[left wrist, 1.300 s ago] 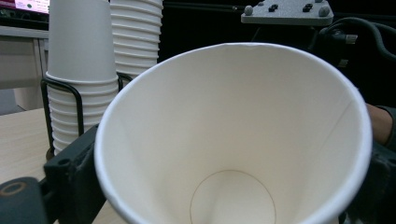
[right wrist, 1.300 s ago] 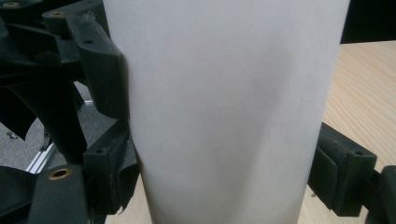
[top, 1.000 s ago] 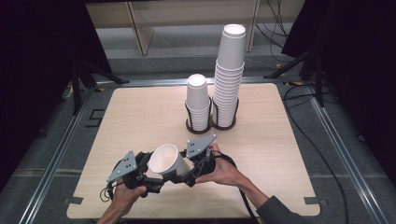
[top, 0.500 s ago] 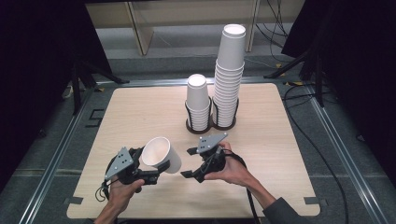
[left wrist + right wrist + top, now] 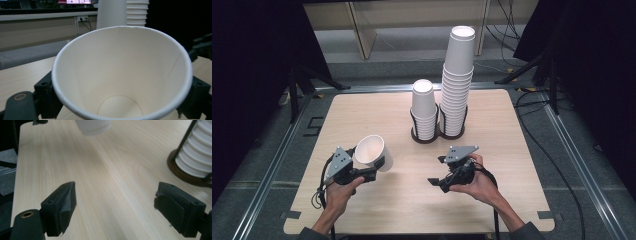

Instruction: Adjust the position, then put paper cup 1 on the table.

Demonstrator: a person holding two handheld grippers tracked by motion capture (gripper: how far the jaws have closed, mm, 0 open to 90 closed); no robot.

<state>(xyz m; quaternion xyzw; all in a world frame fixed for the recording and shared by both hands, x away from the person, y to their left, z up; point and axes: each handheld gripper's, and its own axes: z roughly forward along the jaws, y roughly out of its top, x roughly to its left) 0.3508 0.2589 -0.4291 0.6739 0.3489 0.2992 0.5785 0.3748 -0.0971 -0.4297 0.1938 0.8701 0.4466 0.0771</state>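
Observation:
A single white paper cup (image 5: pixel 373 151) is tilted on its side above the table's front left, mouth toward the person, with my left gripper (image 5: pixel 379 165) shut on it. In the left gripper view the cup (image 5: pixel 120 75) gapes wide open and blank inside, and the black pads (image 5: pixel 47 100) press on its wall from both sides. To the right, about a hand's width away, my right gripper (image 5: pixel 437 171) is open, its jaws pointing left toward the cup. In the right gripper view the right gripper (image 5: pixel 117 205) has nothing but bare tabletop between its jaws, with the cup's bottom (image 5: pixel 93 126) ahead.
A dark twin cup holder (image 5: pixel 432 137) stands at the table's middle back, with a short stack of cups (image 5: pixel 424 107) on its left and a tall stack (image 5: pixel 457 75) on its right. The holder's base (image 5: pixel 185 173) lies near the right gripper. Cables trail off the table's right side.
The two grippers have drawn apart. The left one carried the cup to the left, and the right one moved right, away from the cup.

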